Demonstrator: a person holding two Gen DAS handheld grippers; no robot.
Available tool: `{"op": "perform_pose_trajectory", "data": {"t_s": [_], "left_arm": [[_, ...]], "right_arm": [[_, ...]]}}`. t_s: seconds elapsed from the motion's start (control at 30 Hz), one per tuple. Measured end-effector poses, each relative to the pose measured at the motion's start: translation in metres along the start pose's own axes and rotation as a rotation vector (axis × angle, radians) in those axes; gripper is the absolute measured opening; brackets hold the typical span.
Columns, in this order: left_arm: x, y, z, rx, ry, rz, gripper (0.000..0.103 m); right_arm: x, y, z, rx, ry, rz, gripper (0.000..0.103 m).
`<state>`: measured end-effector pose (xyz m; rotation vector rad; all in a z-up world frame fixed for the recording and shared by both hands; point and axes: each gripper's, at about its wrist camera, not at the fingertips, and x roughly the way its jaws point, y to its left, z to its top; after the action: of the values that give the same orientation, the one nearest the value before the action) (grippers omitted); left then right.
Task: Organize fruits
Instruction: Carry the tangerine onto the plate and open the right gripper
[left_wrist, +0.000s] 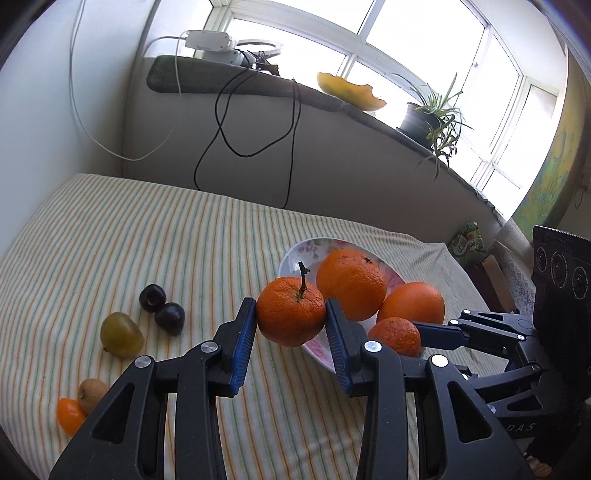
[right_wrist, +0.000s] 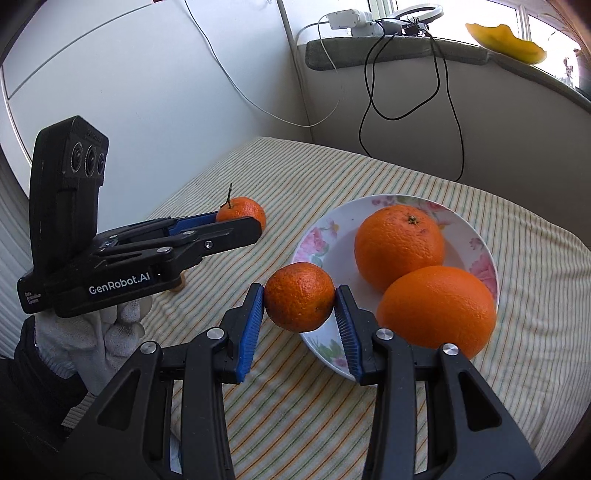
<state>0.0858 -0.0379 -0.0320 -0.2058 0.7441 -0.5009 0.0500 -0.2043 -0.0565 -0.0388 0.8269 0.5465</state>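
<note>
My left gripper (left_wrist: 291, 325) is shut on a stemmed mandarin (left_wrist: 291, 314), held above the cloth beside the floral plate (left_wrist: 295, 254). My right gripper (right_wrist: 299, 310) is shut on a second mandarin (right_wrist: 299, 295), held at the plate's (right_wrist: 369, 206) near-left rim. Two large oranges (right_wrist: 399, 251) (right_wrist: 436, 306) lie in the plate. In the right wrist view the left gripper (right_wrist: 242, 221) with its mandarin (right_wrist: 243, 210) is to the left of the plate. In the left wrist view the right gripper (left_wrist: 417, 334) holds its mandarin (left_wrist: 393, 334) at the plate's near edge.
On the striped cloth (left_wrist: 184, 240) to the left lie two dark plums (left_wrist: 152, 297) (left_wrist: 170, 318), a green fruit (left_wrist: 121, 334), a brown fruit (left_wrist: 91, 393) and a small orange fruit (left_wrist: 69, 415). Cables (left_wrist: 221, 122) hang down the wall from the windowsill (left_wrist: 258, 88), which holds a potted plant (left_wrist: 428, 118).
</note>
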Motion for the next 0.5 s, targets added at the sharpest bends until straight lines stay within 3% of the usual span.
{"op": "perform_pose_trajectory", "data": {"t_s": [0.5], "left_arm": [[0.030,-0.011,0.012,0.030,0.043,-0.032,0.036]], "right_arm": [[0.005,-0.003,0.003,-0.067,0.017,-0.061,0.042]]}}
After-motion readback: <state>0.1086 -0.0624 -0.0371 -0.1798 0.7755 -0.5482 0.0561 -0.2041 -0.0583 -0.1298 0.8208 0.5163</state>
